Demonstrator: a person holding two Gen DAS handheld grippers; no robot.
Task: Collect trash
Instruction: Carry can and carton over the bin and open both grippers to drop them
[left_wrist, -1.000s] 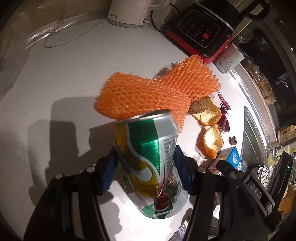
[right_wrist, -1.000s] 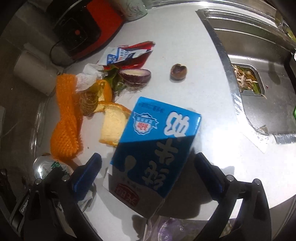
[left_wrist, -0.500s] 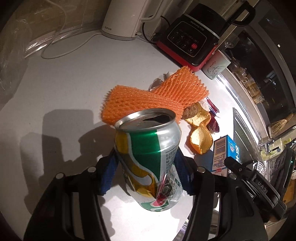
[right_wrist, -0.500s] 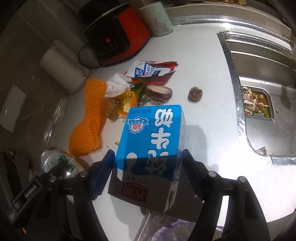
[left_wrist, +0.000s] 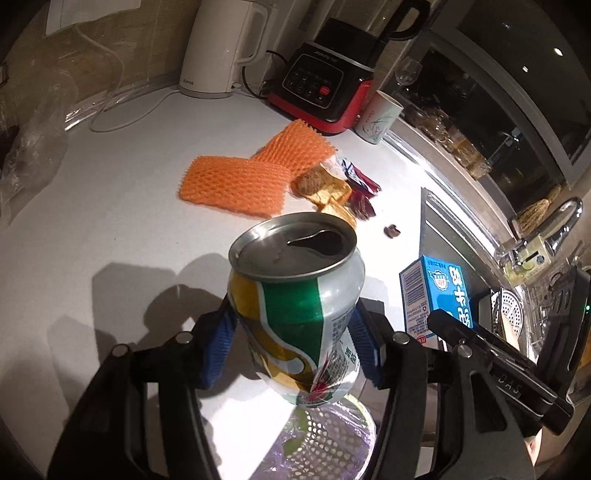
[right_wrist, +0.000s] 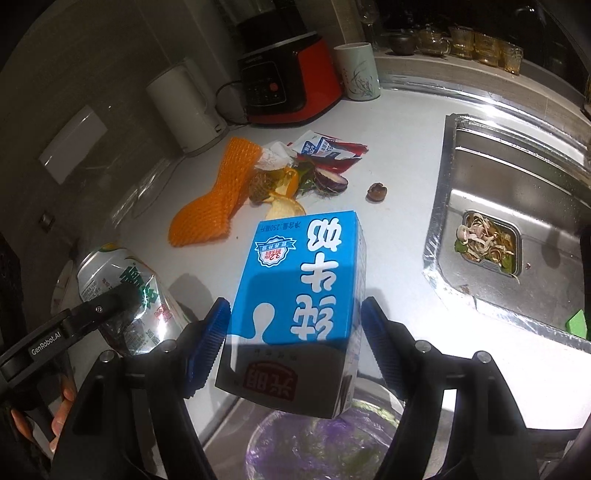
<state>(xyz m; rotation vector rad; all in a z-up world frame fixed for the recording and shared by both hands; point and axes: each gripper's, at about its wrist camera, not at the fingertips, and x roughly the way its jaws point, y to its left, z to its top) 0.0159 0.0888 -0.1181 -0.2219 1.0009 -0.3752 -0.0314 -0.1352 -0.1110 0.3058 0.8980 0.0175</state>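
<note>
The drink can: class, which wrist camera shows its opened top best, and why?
The left wrist view: the drink can stands gripped in the left gripper, its open top facing the lens. The right wrist view shows only its dented side, partly behind that gripper's finger.

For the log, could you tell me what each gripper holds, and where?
Left gripper clamps the dented can across its lower body; right gripper clamps the blue milk carton by its side faces.

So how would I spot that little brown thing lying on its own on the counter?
Start at the steel sink and look just left of its rim, on the white counter. The brown nut shell lies there alone, right of the peel pile. It is the only scrap that touches nothing else.
</note>
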